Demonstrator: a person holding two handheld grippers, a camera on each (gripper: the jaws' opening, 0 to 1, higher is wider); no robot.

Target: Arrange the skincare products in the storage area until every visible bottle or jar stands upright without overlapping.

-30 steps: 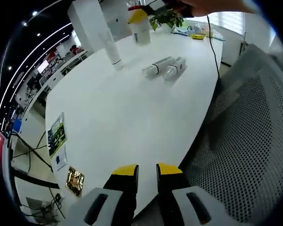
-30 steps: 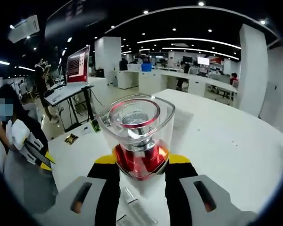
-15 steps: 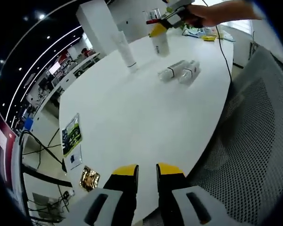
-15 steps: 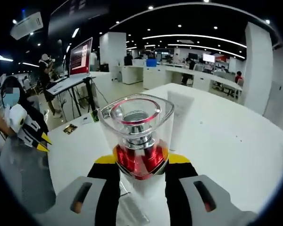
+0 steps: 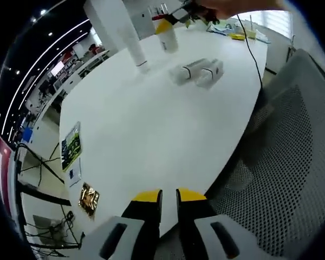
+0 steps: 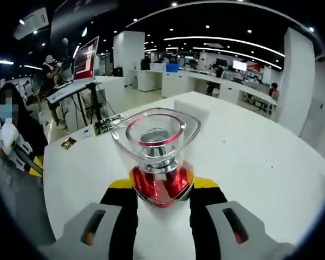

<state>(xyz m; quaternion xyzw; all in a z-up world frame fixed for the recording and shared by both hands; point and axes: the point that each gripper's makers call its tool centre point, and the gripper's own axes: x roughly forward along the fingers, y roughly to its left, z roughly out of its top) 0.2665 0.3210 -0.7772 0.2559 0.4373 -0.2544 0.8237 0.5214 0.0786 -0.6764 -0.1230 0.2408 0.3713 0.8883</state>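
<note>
Change: right gripper (image 6: 162, 189), clamped on red-collared bottle (image 6: 158, 157), now sits lower, over the white bottle (image 5: 168, 39).
Left gripper (image 5: 162, 196): nearly closed, empty, bottom centre.
Nearby: two bottles (image 5: 197, 70) lying flat; tube (image 5: 136, 53) upright, upper left.

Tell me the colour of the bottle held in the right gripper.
Red bottle under a clear cap, best in the right gripper view.

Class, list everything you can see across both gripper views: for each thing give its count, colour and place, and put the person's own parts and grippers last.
Table: one, white, oval.
Tube: one, white, upright at the far side.
Lying bottles: two, white, side by side on the table.
Clear-capped bottle: one, red with a clear cap, held between the right gripper's jaws.
Mesh chair: one, grey, beside the table.
Leaflet: one, green, at the table's edge.
Monitor: one, red screen, on a stand.
Left gripper: yellow-tipped, empty, jaws nearly closed.
Right gripper: yellow-tipped.
</note>
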